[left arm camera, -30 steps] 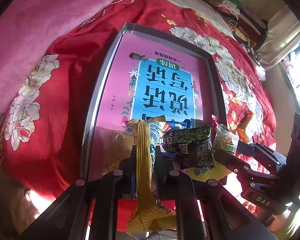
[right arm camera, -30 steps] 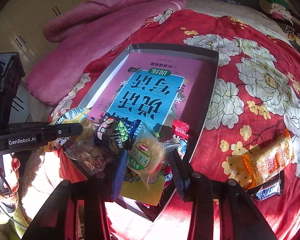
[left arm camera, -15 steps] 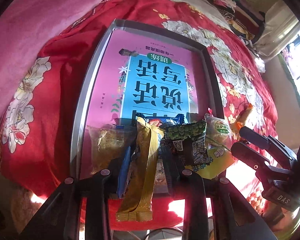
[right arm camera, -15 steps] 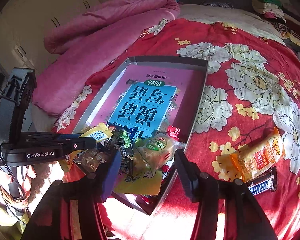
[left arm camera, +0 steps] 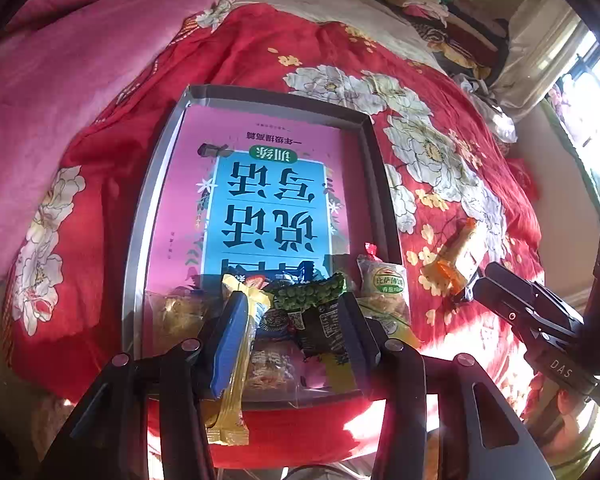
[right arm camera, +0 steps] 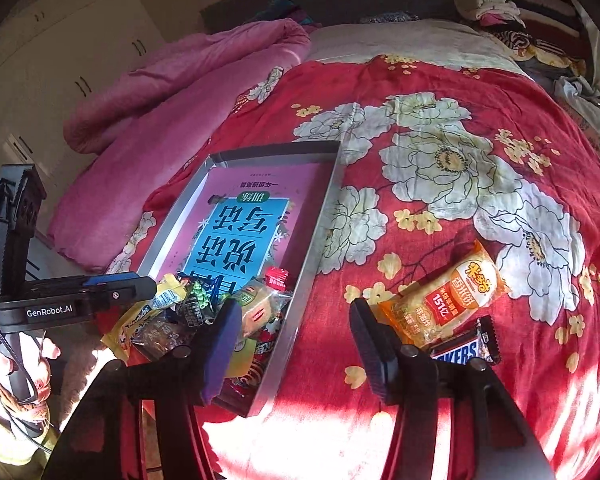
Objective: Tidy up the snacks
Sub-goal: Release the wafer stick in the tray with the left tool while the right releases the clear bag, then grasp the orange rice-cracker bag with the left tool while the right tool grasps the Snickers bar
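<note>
Jaws on both tools are standing apart with nothing pinched: the left gripper (left arm camera: 288,328) is opening, its blue pad resting beside the long yellow foil snack packet (left arm camera: 236,364) without the far pad pressing it, and the right gripper (right arm camera: 296,344) is hanging parted over the near right edge of the shallow grey metal tray (right arm camera: 320,216). That yellow packet is draping over the tray's near rim, half in and half out, so it is likely to be sliding off onto the red flowered quilt (right arm camera: 440,160) if a finger brushes it. Inside the tray's near end, the snacks are lying heaped: a green pea-print packet (left arm camera: 312,292), a pale round-cake wrapper with a green label (left arm camera: 382,284) and a clear crinkled bag (left arm camera: 176,312), all crowding onto a pink and blue printed book (left arm camera: 260,200) that is lining the tray floor. Right of the tray, on the quilt, an orange rice-cracker packet (right arm camera: 444,296) and a dark brown chocolate bar wrapper (right arm camera: 464,350) are lying touching each other, just beyond the right gripper's right finger. Going for either one risks dragging the other along, or snagging soft quilt fabric. Far left of the tray, a bunched pink blanket (right arm camera: 172,100) is lying.
</note>
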